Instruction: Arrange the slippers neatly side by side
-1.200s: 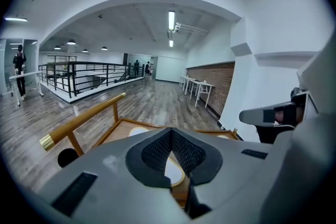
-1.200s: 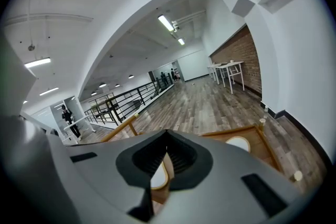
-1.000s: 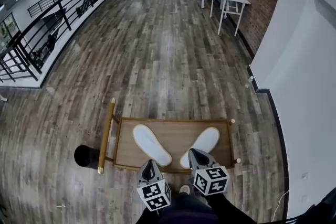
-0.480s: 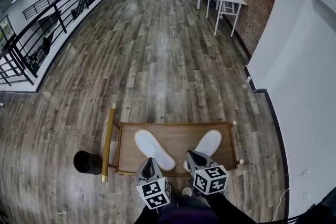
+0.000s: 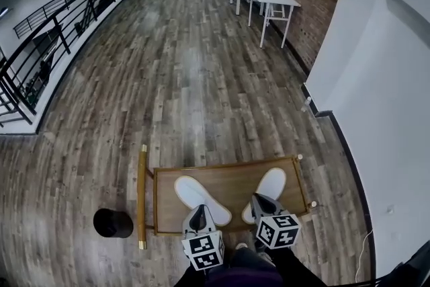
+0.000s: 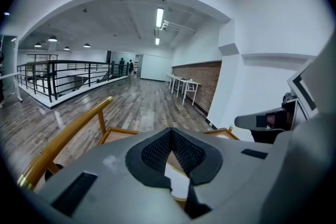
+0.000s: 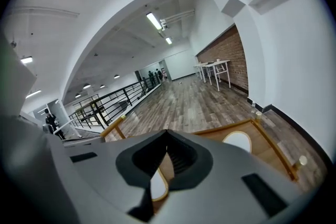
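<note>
left slipper (image 5: pixel 195 193) — right slipper (image 5: pixel 272 183) | V-shaped on tray (image 5: pixel 232 177) | near ends close

**Head view:** high above the tray (image 5: pixel 232 179), facing steeply down and forward; tray near the lower edge, floor (image 5: pixel 188 77) stretching beyond it.

**Left gripper view:** on the left gripper (image 5: pixel 197 210), low and close at the tray's near side, facing across it.

**Right gripper view:** on the right gripper (image 5: pixel 256 198), equally low and close, facing across the tray.

**Shared by all:** tray, slippers (image 5: pixel 201 198), floor beyond.
</note>
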Tool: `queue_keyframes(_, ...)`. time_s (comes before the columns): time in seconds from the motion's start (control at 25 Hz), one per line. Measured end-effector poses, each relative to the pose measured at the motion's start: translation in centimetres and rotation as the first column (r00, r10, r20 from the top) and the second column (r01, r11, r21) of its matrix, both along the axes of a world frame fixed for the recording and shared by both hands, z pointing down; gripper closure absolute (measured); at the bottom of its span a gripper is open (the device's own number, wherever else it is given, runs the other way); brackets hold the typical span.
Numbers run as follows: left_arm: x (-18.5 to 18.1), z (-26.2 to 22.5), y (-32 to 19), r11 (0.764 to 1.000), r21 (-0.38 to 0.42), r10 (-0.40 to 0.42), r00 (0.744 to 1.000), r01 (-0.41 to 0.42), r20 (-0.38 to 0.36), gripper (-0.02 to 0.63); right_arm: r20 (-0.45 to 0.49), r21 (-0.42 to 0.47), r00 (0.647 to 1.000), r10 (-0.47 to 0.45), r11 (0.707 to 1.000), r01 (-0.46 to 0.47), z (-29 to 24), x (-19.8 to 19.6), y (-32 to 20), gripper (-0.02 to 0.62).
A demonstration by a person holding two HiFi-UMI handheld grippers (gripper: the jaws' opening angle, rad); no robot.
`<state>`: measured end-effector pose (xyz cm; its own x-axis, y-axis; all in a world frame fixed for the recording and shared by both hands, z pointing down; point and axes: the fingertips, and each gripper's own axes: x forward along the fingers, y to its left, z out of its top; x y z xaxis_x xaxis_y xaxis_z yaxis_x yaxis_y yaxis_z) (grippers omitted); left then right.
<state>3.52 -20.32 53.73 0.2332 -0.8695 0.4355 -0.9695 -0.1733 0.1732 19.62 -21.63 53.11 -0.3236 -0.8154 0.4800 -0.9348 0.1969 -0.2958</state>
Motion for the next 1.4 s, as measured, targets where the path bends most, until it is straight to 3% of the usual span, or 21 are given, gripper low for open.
queue_keyframes(0.12,0.3,0.3,0.2,1.0,-0.006,0.024,1.0,-0.024,-0.002,0.606,-0.013,-0.001,1.0,0.017,1.0,-0.017,-0.1,0.6,0.2,0.597)
queue_keyframes(0.4,-0.5,-0.8,-0.8,1.0,0.012,-0.004,1.0,0.004,-0.001,0.606,-0.012,0.007,0.999,0.034,0.999,-0.034,-0.8,2.6,-0.3,0.597)
queue_keyframes(0.76,-0.5,-0.5,-1.8,1.0,0.006,-0.012,1.0,0.012,-0.006,0.606,0.029,-0.013,0.982,0.189,0.982,-0.189,0.5,8.2,-2.0,0.597)
queue_keyframes(0.92,-1.2,-0.4,-2.3,1.0,0.004,-0.025,1.0,0.025,0.0,0.606,-0.025,-0.084,0.963,0.267,0.96,-0.268,2.8,12.4,-2.8,0.594)
queue_keyframes(1.04,-1.9,-0.2,-2.7,0.999,-0.001,-0.045,0.999,0.045,0.004,0.606,-0.006,-0.158,0.957,0.289,0.945,-0.286,4.5,13.9,-3.4,0.568)
queue_keyframes(1.24,-2.0,-0.3,-3.0,0.999,-0.009,-0.046,0.999,0.046,0.014,0.606,0.054,-0.307,0.961,0.27,0.921,-0.241,7.1,14.0,-3.9,0.499)
queue_keyframes(1.4,-1.5,-0.1,-3.3,1.0,-0.009,-0.029,0.999,0.029,0.029,0.606,0.082,-0.451,0.96,0.266,0.869,-0.203,10.1,13.8,-3.8,0.474)
